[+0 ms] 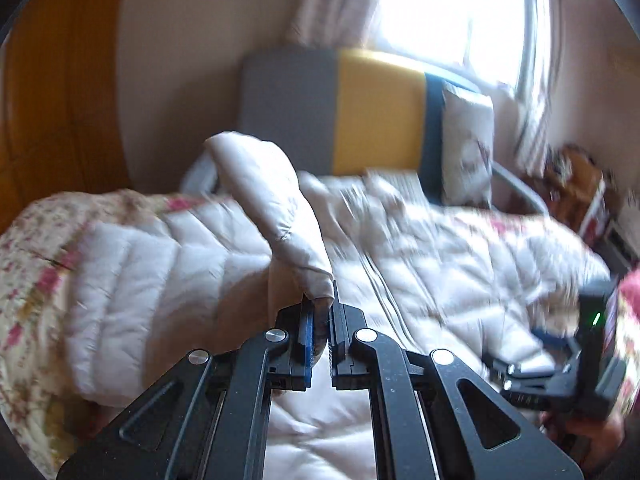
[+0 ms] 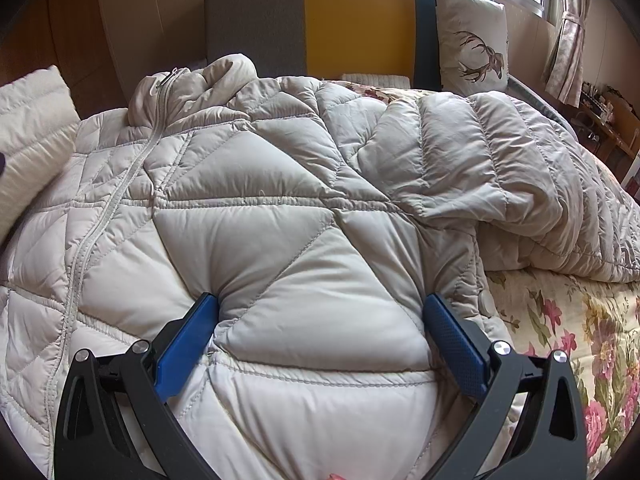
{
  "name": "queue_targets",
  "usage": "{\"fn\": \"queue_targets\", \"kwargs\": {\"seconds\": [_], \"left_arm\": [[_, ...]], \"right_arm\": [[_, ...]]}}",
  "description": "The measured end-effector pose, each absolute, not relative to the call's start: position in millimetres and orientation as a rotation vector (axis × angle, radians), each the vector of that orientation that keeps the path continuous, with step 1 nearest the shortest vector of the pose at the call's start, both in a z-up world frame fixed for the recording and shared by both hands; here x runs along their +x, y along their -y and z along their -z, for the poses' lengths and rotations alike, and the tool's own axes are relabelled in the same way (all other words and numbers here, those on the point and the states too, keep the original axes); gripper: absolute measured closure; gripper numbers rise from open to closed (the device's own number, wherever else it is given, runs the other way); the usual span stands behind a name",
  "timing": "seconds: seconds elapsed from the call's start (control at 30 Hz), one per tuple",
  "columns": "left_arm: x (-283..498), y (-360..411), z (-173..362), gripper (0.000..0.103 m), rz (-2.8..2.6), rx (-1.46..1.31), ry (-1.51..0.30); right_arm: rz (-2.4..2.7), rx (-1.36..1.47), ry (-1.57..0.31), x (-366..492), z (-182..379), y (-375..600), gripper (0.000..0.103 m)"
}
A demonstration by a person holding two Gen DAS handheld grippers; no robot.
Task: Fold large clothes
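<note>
A large off-white quilted puffer jacket (image 2: 280, 208) lies spread on a bed, zipper (image 2: 120, 184) up, collar toward the headboard. My left gripper (image 1: 320, 312) is shut on the cuff of the jacket's sleeve (image 1: 276, 200) and holds it raised above the jacket body. My right gripper (image 2: 320, 320) is open wide, its blue pads (image 2: 452, 336) pressed down on either side of a puffed panel near the jacket's hem. The right gripper also shows in the left wrist view (image 1: 560, 372) at the right edge. The other sleeve (image 2: 500, 168) lies bunched to the right.
The bed has a floral cover (image 2: 568, 332). A grey, yellow and blue headboard (image 2: 352, 20) stands behind, with a deer-print pillow (image 2: 472, 36) against it. A bright window (image 1: 448, 12) with curtains is at the back; cluttered shelves (image 2: 604, 112) are at the far right.
</note>
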State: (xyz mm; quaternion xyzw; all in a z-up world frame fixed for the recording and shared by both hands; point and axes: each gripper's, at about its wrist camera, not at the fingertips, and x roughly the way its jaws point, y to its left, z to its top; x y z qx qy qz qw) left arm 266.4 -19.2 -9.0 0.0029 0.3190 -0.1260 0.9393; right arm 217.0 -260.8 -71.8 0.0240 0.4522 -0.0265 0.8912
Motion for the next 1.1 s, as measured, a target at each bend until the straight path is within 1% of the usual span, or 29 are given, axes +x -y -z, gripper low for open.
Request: {"fn": "queue_targets", "kwargs": {"seconds": [0.1,0.23,0.3,0.33,0.37,0.4,0.43,0.47,0.5,0.7,0.73,0.77,0.83,0.9,0.93,0.97,1.1], "left_arm": [[269.0,47.4,35.7,0.098,0.298,0.096,-0.719],[269.7,63.0,54.1,0.098,0.348,0.163,-0.777],[267.4,61.2,56.3,0.092,0.37,0.154,-0.787],[265.1,57.9,54.6,0.086,0.389,0.138,-0.794],[263.1,54.4,51.1,0.077,0.404,0.119,-0.796],[259.4,49.1,46.6,0.07,0.424,0.092,-0.792],[255.8,44.3,41.6,0.053,0.435,0.067,-0.78],[251.6,37.4,35.2,0.038,0.438,0.04,-0.757],[247.5,27.5,27.9,0.036,0.433,0.006,-0.73],[256.9,-29.7,-2.4,0.037,0.224,-0.126,-0.635],[266.3,-43.3,-3.7,0.047,0.143,-0.134,-0.634],[274.3,-55.6,-2.9,0.06,0.086,-0.145,-0.644],[293.6,-81.7,2.8,0.072,-0.029,-0.178,-0.686],[308.7,-102.5,9.8,0.073,-0.104,-0.201,-0.724],[317.2,-111.0,17.6,0.078,-0.123,-0.194,-0.753],[324.9,-113.8,24.7,0.078,-0.146,-0.174,-0.774],[342.7,-114.7,56.4,0.078,-0.156,-0.119,-0.821]], "right_arm": [[0.054,0.053,-0.938,217.3,71.9,260.7,0.002],[0.052,0.059,-0.939,218.4,73.3,260.3,0.002],[0.051,0.061,-0.939,218.8,73.7,259.8,0.002],[0.05,0.063,-0.939,218.4,73.8,260.6,0.002],[0.05,0.063,-0.939,218.4,73.8,260.8,0.002],[0.05,0.064,-0.939,218.4,73.9,260.8,0.002],[0.05,0.064,-0.939,218.4,73.9,260.7,0.002],[0.05,0.064,-0.939,218.4,73.8,260.8,0.002],[0.05,0.064,-0.939,218.4,73.8,260.7,0.002],[0.05,0.062,-0.938,218.4,73.8,260.0,0.002],[0.05,0.063,-0.938,218.0,73.8,260.7,0.002],[0.05,0.063,-0.938,218.0,73.8,260.8,0.002],[0.05,0.063,-0.938,217.9,73.8,260.7,0.002],[0.05,0.063,-0.938,218.2,73.9,260.1,0.002],[0.05,0.063,-0.938,217.8,73.8,260.7,0.002],[0.049,0.063,-0.938,217.8,73.8,260.8,0.002],[0.049,0.064,-0.938,218.2,74.1,260.1,0.002]]}}
